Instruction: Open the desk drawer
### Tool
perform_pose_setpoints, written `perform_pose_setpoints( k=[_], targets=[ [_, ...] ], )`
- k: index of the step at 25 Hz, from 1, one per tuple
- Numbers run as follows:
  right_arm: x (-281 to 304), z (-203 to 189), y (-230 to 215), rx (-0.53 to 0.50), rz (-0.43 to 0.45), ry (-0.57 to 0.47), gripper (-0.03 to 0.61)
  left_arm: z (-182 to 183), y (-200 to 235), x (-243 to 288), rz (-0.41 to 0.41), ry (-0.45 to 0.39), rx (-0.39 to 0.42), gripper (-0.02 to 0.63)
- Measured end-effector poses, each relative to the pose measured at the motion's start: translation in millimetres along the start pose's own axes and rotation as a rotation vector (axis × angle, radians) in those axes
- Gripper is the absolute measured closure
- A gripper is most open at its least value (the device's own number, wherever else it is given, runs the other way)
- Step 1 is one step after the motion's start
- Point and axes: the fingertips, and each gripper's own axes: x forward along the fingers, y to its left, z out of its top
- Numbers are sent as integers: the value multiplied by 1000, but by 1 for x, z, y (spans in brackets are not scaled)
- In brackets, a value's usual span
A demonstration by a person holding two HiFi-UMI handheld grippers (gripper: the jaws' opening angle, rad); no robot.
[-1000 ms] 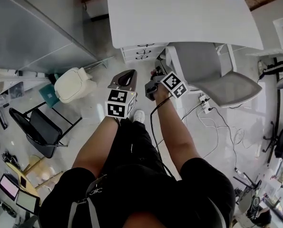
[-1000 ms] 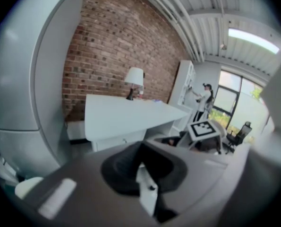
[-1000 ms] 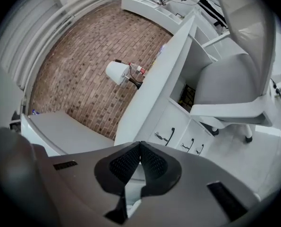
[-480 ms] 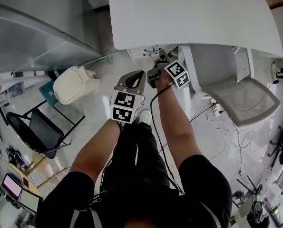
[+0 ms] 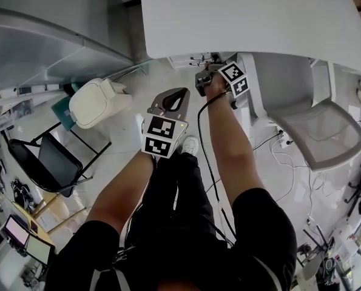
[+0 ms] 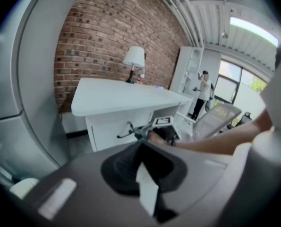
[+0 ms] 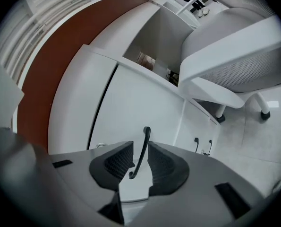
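The white desk (image 5: 247, 17) fills the top of the head view, its drawer unit (image 5: 192, 59) showing under the front edge. My right gripper (image 5: 205, 68) reaches up to those drawers. In the right gripper view, my right gripper (image 7: 140, 149) is open, one jaw on each side of a black drawer handle (image 7: 143, 145) with a small gap on both sides. The white drawer front (image 7: 131, 103) lies right behind. My left gripper (image 5: 179, 94) hangs lower, shut on nothing, and my left gripper (image 6: 142, 163) looks toward the desk (image 6: 116, 96).
A grey office chair (image 5: 313, 120) stands just right of the drawers. A white bin (image 5: 95, 105) and a black folding chair (image 5: 47, 162) sit at the left. Cables (image 5: 283, 156) trail on the floor. Two more handles (image 7: 202, 145) show further along.
My right gripper has moved forward to the drawer unit and now straddles a handle. The desk has come closer in view. My left gripper has barely moved.
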Motion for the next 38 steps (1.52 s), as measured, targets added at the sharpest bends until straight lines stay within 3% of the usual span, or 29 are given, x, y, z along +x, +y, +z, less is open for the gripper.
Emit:
perform_pose_setpoints(
  k=[7,9,13,38],
  targets=[
    [14,6,-6,47,-13,-38,494,-18,5,-5,8,26,-16,617],
    [16,6,-10,63,-22,-46,533,-24,10,-7,16,35,-27,617],
    [18,6,-10,97,-10,-70,551,-27,21,-11,36,41,-35,617],
    [-5,-4,-22,104,-10,-3,560,-33,18,-20,34,36,-84,617]
  ],
)
